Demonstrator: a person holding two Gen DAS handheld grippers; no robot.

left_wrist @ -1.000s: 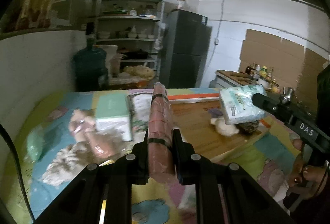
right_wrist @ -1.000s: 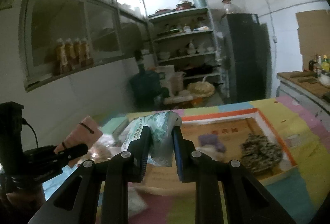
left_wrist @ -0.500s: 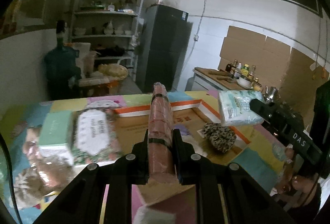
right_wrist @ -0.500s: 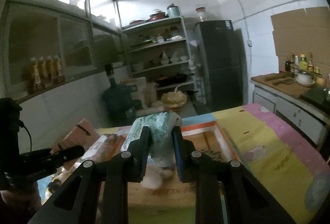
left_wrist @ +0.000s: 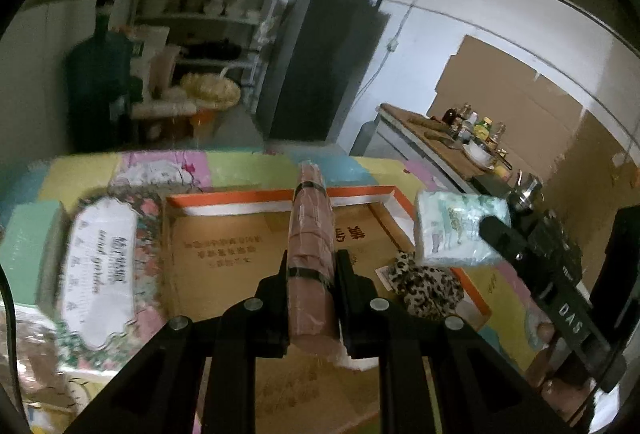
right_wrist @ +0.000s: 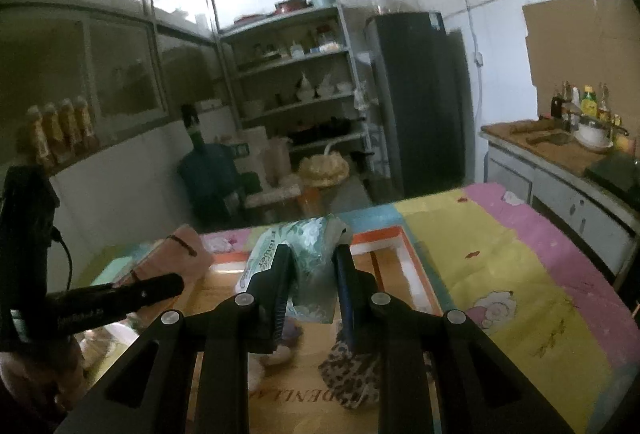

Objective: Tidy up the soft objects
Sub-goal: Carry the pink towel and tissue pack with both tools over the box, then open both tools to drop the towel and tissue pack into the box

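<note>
The pink roll (left_wrist: 311, 258) sits pinched in my left gripper (left_wrist: 312, 274), now swung from the pile at the left to above the box (left_wrist: 224, 234). My right gripper (right_wrist: 310, 274) still squeezes the tissue pack (right_wrist: 304, 242) (also over the box), so both look ready to drop in beside the leopard cloth (left_wrist: 428, 286).

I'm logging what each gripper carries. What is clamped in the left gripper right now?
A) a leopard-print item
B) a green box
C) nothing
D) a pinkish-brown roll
D: the left gripper is shut on the pinkish-brown roll, which sticks out forward over the cardboard tray.
</note>
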